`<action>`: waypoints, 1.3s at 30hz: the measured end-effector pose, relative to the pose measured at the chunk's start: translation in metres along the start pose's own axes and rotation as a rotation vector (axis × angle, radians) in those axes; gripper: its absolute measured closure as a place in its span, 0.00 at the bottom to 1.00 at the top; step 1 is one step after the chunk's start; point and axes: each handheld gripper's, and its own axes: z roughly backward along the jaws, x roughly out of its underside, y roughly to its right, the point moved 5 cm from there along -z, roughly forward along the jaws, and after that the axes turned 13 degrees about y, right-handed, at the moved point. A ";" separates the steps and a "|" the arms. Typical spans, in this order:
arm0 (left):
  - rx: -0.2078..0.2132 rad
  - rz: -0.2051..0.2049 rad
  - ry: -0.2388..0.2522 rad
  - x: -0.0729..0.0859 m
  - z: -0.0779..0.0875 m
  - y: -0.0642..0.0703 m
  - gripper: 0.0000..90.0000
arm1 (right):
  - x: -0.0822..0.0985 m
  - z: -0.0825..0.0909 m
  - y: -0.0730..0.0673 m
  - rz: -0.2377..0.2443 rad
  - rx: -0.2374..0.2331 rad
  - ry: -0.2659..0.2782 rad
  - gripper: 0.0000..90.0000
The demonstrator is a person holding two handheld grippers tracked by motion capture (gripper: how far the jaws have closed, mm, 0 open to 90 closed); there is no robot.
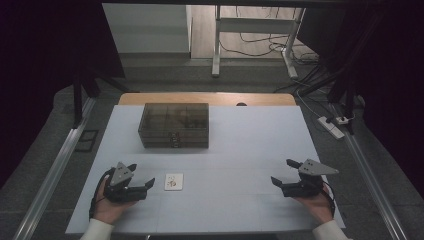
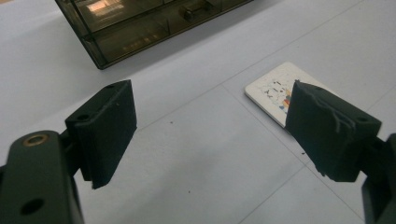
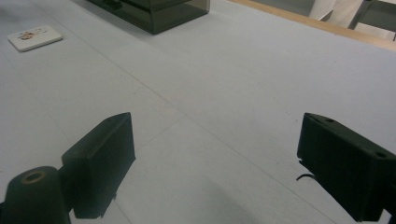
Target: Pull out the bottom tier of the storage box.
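High view puts my left gripper (image 1: 141, 177) at the near left of the counter (image 1: 240, 145), jaws wide apart with nothing between them. My right gripper (image 1: 283, 172) sits at the near right, well apart from it, jaws likewise spread and empty. A small white card (image 1: 173, 181) lies flat just beside my left jaws. Farther back stands a smoky, see-through box (image 1: 174, 125), its lid down.

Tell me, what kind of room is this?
Probably a lab or workshop set up for recording. A table with a white cover sits between dark curtains, cables trail over the floor, and a power strip lies beside it.
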 end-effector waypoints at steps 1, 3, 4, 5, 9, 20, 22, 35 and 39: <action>0.000 0.000 0.000 0.000 0.000 0.000 0.18 | 0.000 0.000 0.000 0.000 0.000 0.000 0.12; -0.002 0.012 -0.002 0.000 -0.001 -0.001 0.18 | 0.001 0.000 -0.001 -0.009 -0.010 0.006 0.12; -0.008 0.014 -0.007 -0.001 -0.002 -0.001 0.18 | 0.001 0.000 -0.001 -0.010 -0.018 0.001 0.12; -0.008 0.014 -0.007 -0.001 -0.002 -0.001 0.18 | 0.001 0.000 -0.001 -0.010 -0.018 0.001 0.12; -0.006 -0.003 -0.013 0.000 -0.002 0.002 0.18 | 0.003 -0.004 -0.001 -0.007 -0.028 -0.004 0.12; 0.006 -0.017 0.026 0.001 0.000 0.003 0.18 | 0.001 -0.006 -0.008 -0.017 -0.017 -0.015 0.13; 0.007 -0.022 0.032 0.000 0.000 0.002 0.18 | 0.001 -0.005 -0.009 -0.032 -0.014 -0.004 0.13; -0.003 -0.040 0.045 -0.005 -0.005 0.001 0.19 | 0.006 -0.003 -0.007 -0.012 -0.009 -0.016 0.13; -0.010 -0.061 0.044 -0.006 -0.005 0.003 0.19 | 0.005 -0.001 -0.007 0.000 -0.013 -0.008 0.14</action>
